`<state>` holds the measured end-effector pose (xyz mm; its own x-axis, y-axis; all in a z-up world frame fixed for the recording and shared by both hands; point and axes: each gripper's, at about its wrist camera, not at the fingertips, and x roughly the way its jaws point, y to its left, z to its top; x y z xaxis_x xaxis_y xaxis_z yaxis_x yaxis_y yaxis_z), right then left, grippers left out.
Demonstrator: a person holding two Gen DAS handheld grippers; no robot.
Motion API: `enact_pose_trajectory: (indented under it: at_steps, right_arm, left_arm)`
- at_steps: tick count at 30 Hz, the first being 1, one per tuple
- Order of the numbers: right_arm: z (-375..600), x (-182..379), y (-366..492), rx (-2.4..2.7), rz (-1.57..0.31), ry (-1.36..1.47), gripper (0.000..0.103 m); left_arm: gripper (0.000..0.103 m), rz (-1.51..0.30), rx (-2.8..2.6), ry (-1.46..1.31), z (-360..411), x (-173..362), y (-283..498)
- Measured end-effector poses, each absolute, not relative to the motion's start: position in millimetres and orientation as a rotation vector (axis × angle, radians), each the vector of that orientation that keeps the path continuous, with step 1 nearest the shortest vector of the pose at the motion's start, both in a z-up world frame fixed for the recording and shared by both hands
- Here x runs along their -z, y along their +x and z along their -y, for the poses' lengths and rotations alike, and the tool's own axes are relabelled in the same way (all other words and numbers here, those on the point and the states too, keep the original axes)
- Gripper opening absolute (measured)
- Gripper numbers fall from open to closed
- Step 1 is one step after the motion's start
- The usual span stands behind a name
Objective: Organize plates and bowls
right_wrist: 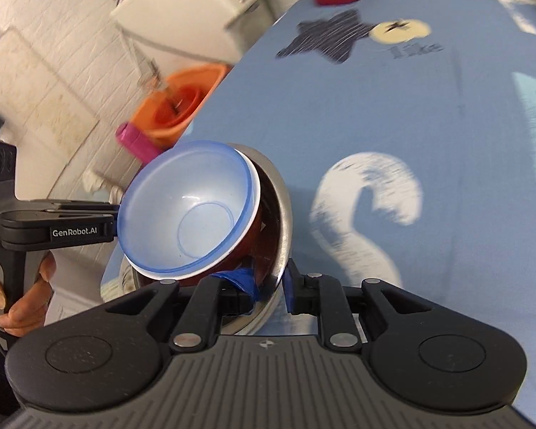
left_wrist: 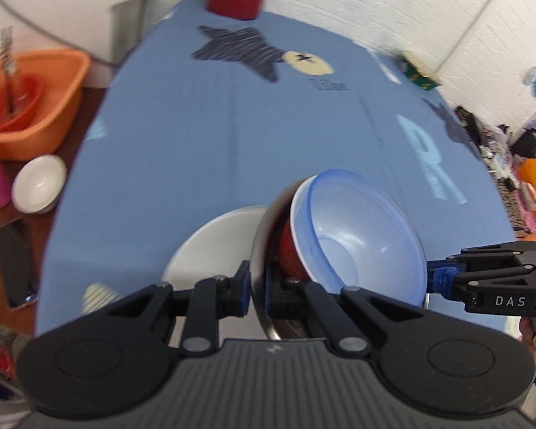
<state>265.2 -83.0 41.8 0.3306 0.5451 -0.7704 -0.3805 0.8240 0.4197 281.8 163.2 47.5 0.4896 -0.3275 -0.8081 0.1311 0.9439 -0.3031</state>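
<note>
Mid-carry: nested bowl stack [left_wrist: 339,236] tilted above the surface [left_wrist: 214,143]; left tool [left_wrist: 257,291] and right tool [right_wrist: 269,287] both clenched on its steel rim; next: level it, lower onto white plate [left_wrist: 214,246].

"das" stands in white letters on the right gripper [left_wrist: 433,282], at four o'clock in the left wrist view. "genrobot.ai" stands on the left gripper [right_wrist: 116,225], at nine o'clock in the right wrist view. the blue cloth [right_wrist: 393,114] carries a blurred "like" under the button, at one o'clock.

You see a translucent, glossy blue plastic bowl [left_wrist: 361,236] nested in a shiny metal bowl [left_wrist: 259,268]. Your tablecloth [left_wrist: 214,136] is matt blue cloth. At the left of the frame, the orange tub [left_wrist: 43,107] looks like smooth plastic.
</note>
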Motion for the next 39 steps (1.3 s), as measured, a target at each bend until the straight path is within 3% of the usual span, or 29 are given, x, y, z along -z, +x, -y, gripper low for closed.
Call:
enact_pose_trajectory:
  at_steps: [13,15,20,23,39]
  right_arm:
    - [37.5,-33.9,255.9,-0.603,-1.106,0.063,0.004]
    - [40.9,-36.0,253.2,-0.557,-1.089,0.043,0.005]
    - [55.4,-48.5,239.2,-0.497,-1.003,0.002,0.008]
    - [63.0,-50.7,234.7,-0.485,-0.984,0.037,0.008]
    - [126.1,-50.1,165.6,-0.268,-0.823,0.361,0.016]
  left_arm:
    - [0.0,-0.994,0.253,-0.218,-191.5,-27.0,264.7]
    - [0.014,-0.983,0.247,-0.21,-188.6,-26.0,263.9]
    - [0.031,-0.927,0.223,-0.205,-186.1,-32.9,250.3]
    - [0.049,-0.864,0.153,-0.17,-183.5,-44.0,238.2]
    - [0.056,-0.66,0.199,-0.109,-121.8,-91.5,168.1]
